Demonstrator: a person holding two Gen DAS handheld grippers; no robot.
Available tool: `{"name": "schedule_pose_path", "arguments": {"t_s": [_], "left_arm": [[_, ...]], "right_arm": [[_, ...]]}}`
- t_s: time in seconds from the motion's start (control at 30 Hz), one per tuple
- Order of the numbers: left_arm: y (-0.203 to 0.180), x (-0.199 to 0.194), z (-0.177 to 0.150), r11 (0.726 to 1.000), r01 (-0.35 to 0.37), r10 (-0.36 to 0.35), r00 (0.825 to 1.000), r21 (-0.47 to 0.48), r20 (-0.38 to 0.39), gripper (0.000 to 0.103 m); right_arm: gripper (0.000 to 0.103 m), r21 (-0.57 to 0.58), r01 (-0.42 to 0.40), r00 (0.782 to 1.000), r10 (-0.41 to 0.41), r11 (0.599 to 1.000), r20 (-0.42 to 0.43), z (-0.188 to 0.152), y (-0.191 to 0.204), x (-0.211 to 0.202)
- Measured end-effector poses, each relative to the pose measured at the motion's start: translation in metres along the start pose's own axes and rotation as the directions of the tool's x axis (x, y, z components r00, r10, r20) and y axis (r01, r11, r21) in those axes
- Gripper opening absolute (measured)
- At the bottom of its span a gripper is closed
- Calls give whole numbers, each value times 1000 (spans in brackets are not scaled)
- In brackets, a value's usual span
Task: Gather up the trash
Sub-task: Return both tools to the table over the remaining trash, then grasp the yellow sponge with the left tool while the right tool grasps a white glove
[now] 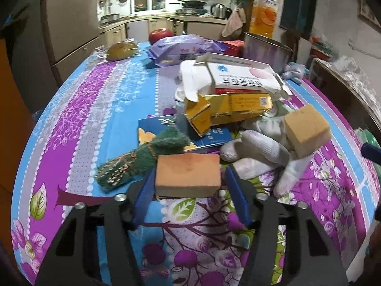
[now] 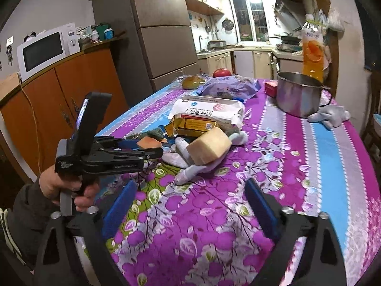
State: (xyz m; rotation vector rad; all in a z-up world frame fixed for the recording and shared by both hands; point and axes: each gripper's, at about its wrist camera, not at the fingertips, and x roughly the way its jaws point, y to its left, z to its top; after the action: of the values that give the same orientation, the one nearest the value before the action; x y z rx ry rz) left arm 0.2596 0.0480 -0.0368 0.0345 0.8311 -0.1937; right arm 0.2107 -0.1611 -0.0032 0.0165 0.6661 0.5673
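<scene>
Right gripper (image 2: 190, 202): its jaws are wide apart and there is nothing between them. It points at the trash pile from the near edge of the table (image 2: 297, 166), so I think it is getting ready for a grab.

Left gripper (image 1: 189, 169): the orange sponge (image 1: 188, 178) sits right between its two blue fingers (image 1: 142, 200). The fingers are just beside both ends of the sponge. I cannot tell if they squeeze it yet.

Orange sponge: it lies flat at the near side of the pile, so it is the easiest thing to take first.

Hand (image 2: 62, 186): seen from the right camera, it holds the left gripper by the handle, tipped down at the pile.

Green scrubber (image 1: 142, 157): it lies just behind the orange sponge, to the left, and leans on a blue booklet (image 1: 214, 137).

White glove (image 1: 257, 147): it lies just right of the orange sponge. A tan sponge block (image 1: 307, 130) rests on top of it, straight ahead of the right gripper but not between its jaws.

Boxes: a torn yellow box (image 1: 238, 109) lies under a white box (image 1: 240, 78), behind the sponges.

Far end: a metal pot (image 1: 266, 50) and a purple bag (image 1: 183, 47) stand well apart from both grippers.
</scene>
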Motion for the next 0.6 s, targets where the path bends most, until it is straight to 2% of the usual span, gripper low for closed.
{"name": "schedule_pose_path", "arguments": {"t_s": [0.03, 0.1, 0.13, 0.2, 0.23, 0.3, 0.37, 0.4, 0.47, 0.53, 0.6], "left_arm": [[3, -2, -1, 1000, 11, -11, 1000, -18, 2, 48], [6, -2, -1, 999, 23, -22, 1000, -32, 6, 47], [6, -3, -3, 999, 26, -26, 1000, -36, 9, 47], [5, -3, -5, 999, 27, -26, 1000, -33, 14, 47], [4, -3, -5, 999, 27, -26, 1000, -30, 13, 47], [4, -3, -4, 999, 28, -28, 1000, -25, 12, 47], [3, -3, -4, 999, 29, -28, 1000, -22, 11, 47], [3, -3, -4, 999, 31, -31, 999, -22, 11, 47], [6, -3, -5, 998, 45, -44, 999, -33, 11, 47], [7, -3, -5, 998, 54, -53, 999, -37, 11, 47], [8, -3, -5, 997, 60, -59, 998, -42, 10, 47]], "right_arm": [[67, 12, -14, 1000, 15, 1000, -12, 4, -4, 6], [51, 44, -38, 999, 40, 998, -27, 12, -12, 16], [47, 59, -54, 998, 56, 997, -38, 15, -16, 21], [45, 68, -82, 993, 87, 994, -74, 18, -18, 35], [41, 57, -83, 989, 89, 995, -120, 18, -17, 46], [38, 25, -86, 984, 89, 996, -156, 22, -12, 61], [38, -8, -78, 993, 77, 997, -90, 35, -10, 60], [39, -6, -44, 999, 44, 999, -16, 45, -14, 52], [40, 30, -16, 998, 14, 999, 61, 56, -23, 41], [40, 45, 24, 998, -26, 999, 59, 58, -28, 37], [40, 18, 16, 1000, -17, 1000, 25, 49, -22, 38]]}}
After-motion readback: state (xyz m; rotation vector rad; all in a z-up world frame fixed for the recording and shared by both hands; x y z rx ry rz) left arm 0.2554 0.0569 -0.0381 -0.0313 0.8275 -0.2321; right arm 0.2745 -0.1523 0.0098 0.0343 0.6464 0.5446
